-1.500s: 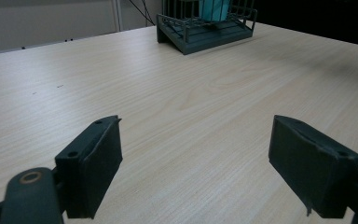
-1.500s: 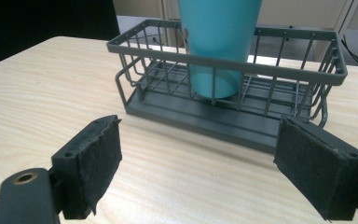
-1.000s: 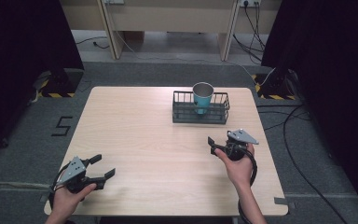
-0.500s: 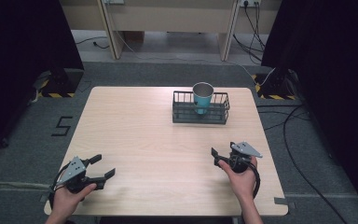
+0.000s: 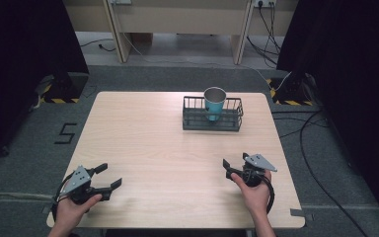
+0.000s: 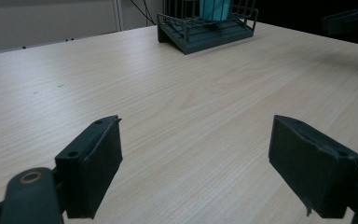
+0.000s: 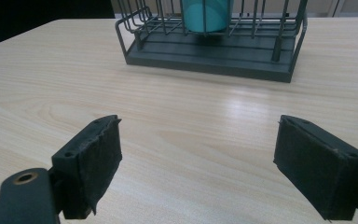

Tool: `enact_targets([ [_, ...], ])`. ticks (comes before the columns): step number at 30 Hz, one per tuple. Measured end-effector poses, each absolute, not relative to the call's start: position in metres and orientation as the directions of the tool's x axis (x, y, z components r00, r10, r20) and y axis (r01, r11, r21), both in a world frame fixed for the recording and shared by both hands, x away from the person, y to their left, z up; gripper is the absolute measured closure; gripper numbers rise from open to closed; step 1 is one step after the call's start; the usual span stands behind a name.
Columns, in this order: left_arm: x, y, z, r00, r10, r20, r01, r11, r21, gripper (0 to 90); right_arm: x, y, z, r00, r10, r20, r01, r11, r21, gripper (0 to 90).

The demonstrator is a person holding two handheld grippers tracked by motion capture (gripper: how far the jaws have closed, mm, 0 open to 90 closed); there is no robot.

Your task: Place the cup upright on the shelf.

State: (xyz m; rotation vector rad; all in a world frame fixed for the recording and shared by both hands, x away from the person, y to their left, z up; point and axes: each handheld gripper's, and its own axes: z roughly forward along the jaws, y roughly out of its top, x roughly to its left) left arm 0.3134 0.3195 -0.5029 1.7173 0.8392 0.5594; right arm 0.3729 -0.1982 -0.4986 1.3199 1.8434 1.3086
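A teal cup (image 5: 214,101) with a metal rim stands upright inside a dark wire rack (image 5: 212,120) at the table's far middle-right. The rack (image 7: 214,46) and the cup (image 7: 205,14) lie straight ahead in the right gripper view, and the rack (image 6: 205,30) sits far off in the left gripper view. My left gripper (image 5: 108,176) rests near the front left corner, open, with nothing between its fingers. Near the front right, my right gripper (image 5: 234,164) is open and holds nothing, well short of the rack.
The light wooden table (image 5: 148,148) spans the middle of the high view. Cables (image 5: 316,148) trail over the grey carpet to the right. Dark curtains (image 5: 24,44) hang on both sides, and desk legs (image 5: 121,34) stand beyond the far edge.
My right gripper has pulled back from the rack toward the table's front right edge. The left gripper has stayed put.
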Motion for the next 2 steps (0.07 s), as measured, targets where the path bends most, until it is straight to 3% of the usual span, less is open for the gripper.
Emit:
enact_targets([
  [2,0.3135,0.3195,-0.5030,0.639,0.768,-0.043,0.255,-0.159,0.954,16.7,0.3731,-0.1982,-0.4985,-0.393,0.912,0.118,0.412,0.060,0.909,15.7],
])
